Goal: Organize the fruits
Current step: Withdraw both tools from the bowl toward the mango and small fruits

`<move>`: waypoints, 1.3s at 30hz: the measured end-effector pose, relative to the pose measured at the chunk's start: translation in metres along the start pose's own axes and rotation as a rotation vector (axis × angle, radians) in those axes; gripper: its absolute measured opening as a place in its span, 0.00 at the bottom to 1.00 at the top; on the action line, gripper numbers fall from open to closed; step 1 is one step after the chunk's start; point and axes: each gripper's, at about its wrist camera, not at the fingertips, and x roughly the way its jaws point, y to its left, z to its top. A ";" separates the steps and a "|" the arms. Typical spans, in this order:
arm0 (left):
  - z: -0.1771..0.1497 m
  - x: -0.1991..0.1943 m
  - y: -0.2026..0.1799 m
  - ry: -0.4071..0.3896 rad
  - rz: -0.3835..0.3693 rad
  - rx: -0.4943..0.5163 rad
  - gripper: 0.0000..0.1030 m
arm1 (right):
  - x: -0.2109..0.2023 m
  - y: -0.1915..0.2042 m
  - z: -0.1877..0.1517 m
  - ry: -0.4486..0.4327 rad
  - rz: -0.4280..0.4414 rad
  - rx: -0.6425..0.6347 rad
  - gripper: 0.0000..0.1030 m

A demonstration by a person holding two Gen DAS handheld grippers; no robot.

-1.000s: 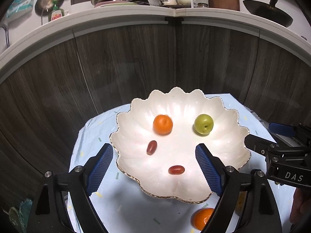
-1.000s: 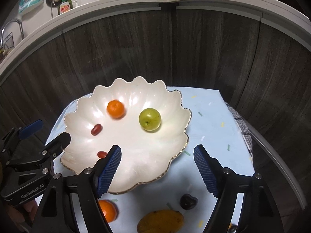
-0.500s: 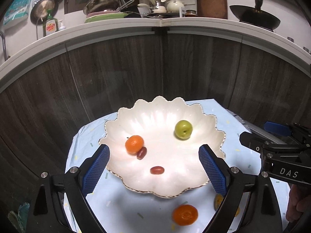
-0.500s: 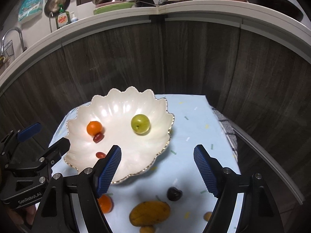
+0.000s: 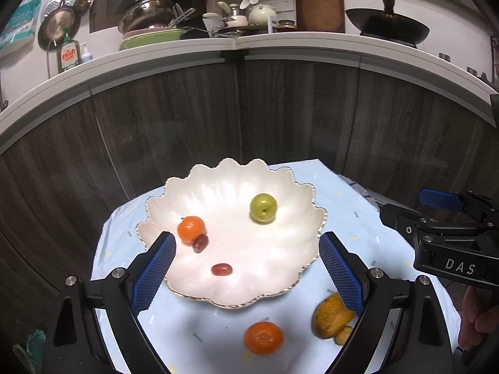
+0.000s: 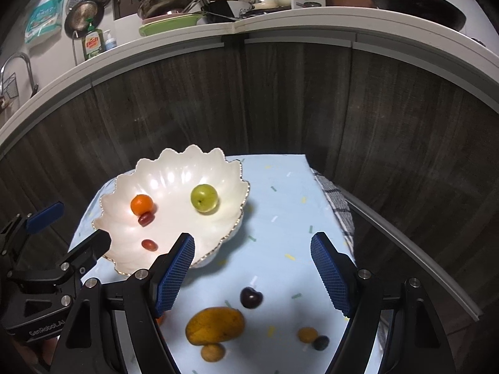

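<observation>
Dim room, bowl glare, fisheye-warped edges

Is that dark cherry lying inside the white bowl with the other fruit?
No, the cherry lies on the light blue cloth in front of the bowl, near the yellow mango.

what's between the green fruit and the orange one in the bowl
Nothing: only bare white bowl floor separates the green fruit from the small orange, seen in both wrist views.

"DAS" – white letters on right tongs (image 5: pixel 443 218) body, right of left tongs (image 5: pixel 246 268) | "GenRobot.AI" – on left tongs body, left of right tongs (image 6: pixel 252 272) | "dish" – dish soap bottle (image 5: pixel 68 55) label, on the counter shelf far up-left beyond the tongs
</observation>
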 end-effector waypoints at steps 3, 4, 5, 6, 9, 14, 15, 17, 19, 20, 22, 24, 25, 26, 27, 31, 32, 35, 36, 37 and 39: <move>-0.001 -0.002 -0.008 0.000 -0.010 0.004 0.96 | -0.006 -0.007 -0.003 -0.003 -0.010 0.000 0.75; -0.001 -0.002 -0.011 -0.001 -0.013 0.005 0.96 | -0.007 -0.009 -0.004 -0.003 -0.013 0.000 0.75; -0.001 -0.003 -0.014 0.000 -0.019 0.009 0.96 | -0.008 -0.011 -0.005 -0.004 -0.016 0.000 0.75; -0.002 -0.004 -0.016 0.001 -0.023 0.011 0.96 | -0.010 -0.014 -0.006 -0.004 -0.019 0.001 0.75; -0.003 -0.005 -0.024 0.004 -0.037 0.022 0.96 | -0.014 -0.022 -0.010 -0.004 -0.030 0.004 0.75; -0.006 -0.005 -0.040 0.013 -0.063 0.045 0.96 | -0.018 -0.036 -0.018 0.000 -0.046 0.013 0.75; -0.007 -0.005 -0.043 0.015 -0.068 0.050 0.96 | -0.018 -0.038 -0.020 0.002 -0.050 0.014 0.75; -0.009 -0.004 -0.049 0.020 -0.078 0.061 0.96 | -0.019 -0.043 -0.024 0.006 -0.057 0.018 0.75; -0.010 -0.004 -0.054 0.026 -0.087 0.070 0.96 | -0.019 -0.048 -0.027 0.011 -0.065 0.021 0.75; -0.011 -0.003 -0.056 0.029 -0.091 0.073 0.96 | -0.019 -0.050 -0.029 0.012 -0.068 0.023 0.75; -0.014 -0.002 -0.060 0.036 -0.102 0.078 0.96 | -0.019 -0.054 -0.033 0.015 -0.076 0.023 0.75; -0.015 0.000 -0.064 0.041 -0.109 0.085 0.96 | -0.019 -0.056 -0.035 0.017 -0.083 0.025 0.75; -0.016 0.000 -0.066 0.043 -0.113 0.087 0.96 | -0.019 -0.058 -0.037 0.019 -0.086 0.025 0.75; -0.018 0.001 -0.069 0.046 -0.117 0.091 0.96 | -0.018 -0.059 -0.038 0.020 -0.088 0.026 0.75; -0.019 0.001 -0.070 0.048 -0.120 0.093 0.96 | -0.018 -0.060 -0.040 0.021 -0.090 0.026 0.75; -0.023 0.004 -0.077 0.059 -0.132 0.106 0.96 | -0.017 -0.064 -0.046 0.026 -0.098 0.028 0.75; -0.024 0.005 -0.079 0.062 -0.134 0.110 0.96 | -0.018 -0.065 -0.047 0.027 -0.099 0.029 0.75; -0.028 0.007 -0.082 0.070 -0.144 0.117 0.96 | -0.018 -0.067 -0.052 0.028 -0.105 0.028 0.75; -0.029 0.008 -0.084 0.073 -0.147 0.119 0.96 | -0.018 -0.068 -0.054 0.029 -0.106 0.025 0.75; -0.031 0.010 -0.085 0.075 -0.150 0.123 0.96 | -0.017 -0.068 -0.055 0.029 -0.108 0.023 0.75; -0.034 0.013 -0.087 0.082 -0.156 0.127 0.96 | -0.016 -0.069 -0.058 0.032 -0.111 0.019 0.75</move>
